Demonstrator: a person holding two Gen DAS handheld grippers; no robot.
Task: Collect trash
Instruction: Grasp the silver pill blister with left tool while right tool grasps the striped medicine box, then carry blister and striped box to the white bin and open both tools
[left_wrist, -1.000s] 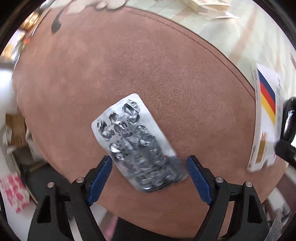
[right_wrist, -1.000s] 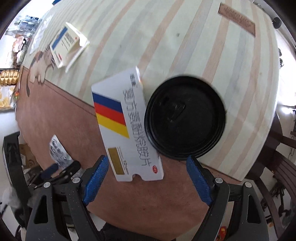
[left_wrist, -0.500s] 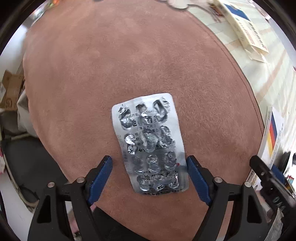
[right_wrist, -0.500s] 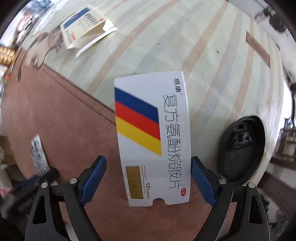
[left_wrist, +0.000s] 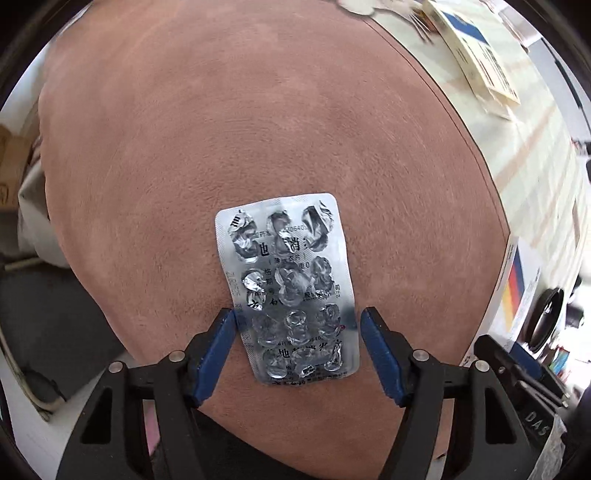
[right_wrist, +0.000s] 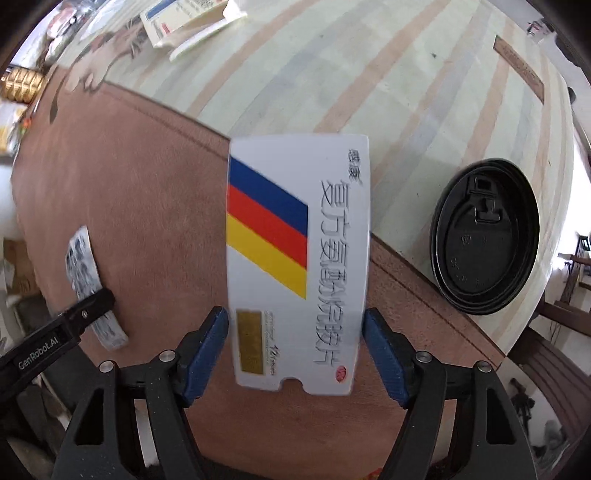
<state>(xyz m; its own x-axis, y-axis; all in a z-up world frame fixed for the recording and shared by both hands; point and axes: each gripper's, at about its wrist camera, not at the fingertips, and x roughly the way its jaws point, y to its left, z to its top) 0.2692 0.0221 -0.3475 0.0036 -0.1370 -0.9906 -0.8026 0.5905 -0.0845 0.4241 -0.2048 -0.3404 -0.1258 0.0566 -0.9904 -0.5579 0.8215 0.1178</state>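
A used silver blister pack (left_wrist: 290, 288) lies flat on the brown mat (left_wrist: 221, 129). My left gripper (left_wrist: 297, 332) is open, its blue fingers on either side of the pack's near half, close to its edges. A white medicine box (right_wrist: 299, 258) with blue, red and yellow stripes lies across the mat's edge. My right gripper (right_wrist: 295, 332) is open, its fingers astride the box's near end. The blister pack (right_wrist: 92, 288) and left gripper finger also show at the left of the right wrist view.
A black cup lid (right_wrist: 484, 236) lies on the striped tablecloth (right_wrist: 369, 74) to the right of the box. Another opened medicine box (right_wrist: 184, 22) with a leaflet lies at the far side; it shows in the left wrist view (left_wrist: 476, 55).
Both grippers have moved forward and lined up: the blister pack now sits straight between the left fingers, and the striped box between the right fingers. Both jaws have narrowed around them.
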